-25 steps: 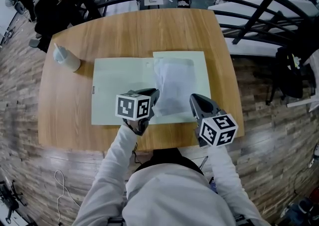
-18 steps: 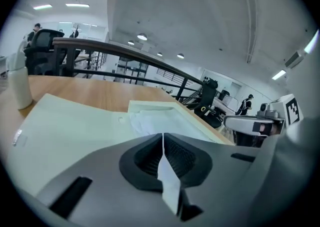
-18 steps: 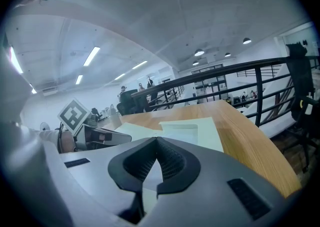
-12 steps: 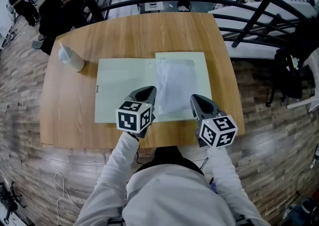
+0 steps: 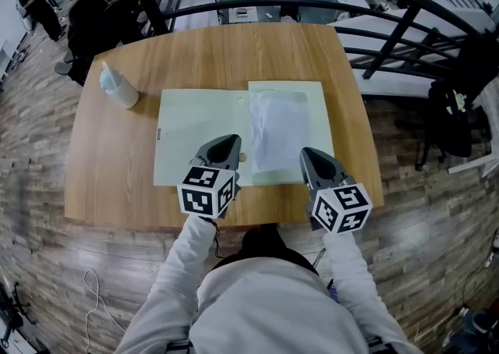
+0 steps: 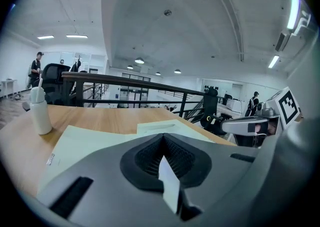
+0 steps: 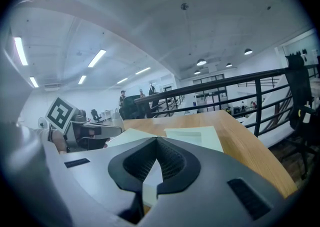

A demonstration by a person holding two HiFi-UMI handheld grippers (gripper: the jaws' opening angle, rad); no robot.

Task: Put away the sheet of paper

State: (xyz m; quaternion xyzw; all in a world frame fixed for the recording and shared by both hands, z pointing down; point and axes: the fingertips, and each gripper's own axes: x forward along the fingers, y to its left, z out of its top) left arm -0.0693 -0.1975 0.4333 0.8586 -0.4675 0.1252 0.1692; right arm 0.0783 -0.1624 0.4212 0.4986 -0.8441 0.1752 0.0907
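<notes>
1 table (image 5: pixel 210 56), 1 folder (image 5: pixel 195 134), 1 sheet of paper (image 5: pixel 277 130), 1 bottle (image 5: pixel 118 87), 2 grippers: left gripper (image 5: pixel 221 150), right gripper (image 5: pixel 316 164)

The left arm (image 5: pixel 173 267) and the right arm (image 5: pixel 352 270), both in white sleeves, reach forward side by side. The left gripper (image 5: pixel 225 142) points ahead with its jaws pressed together. The right gripper (image 5: pixel 309 154) points ahead too, its jaws pressed together as well.
</notes>
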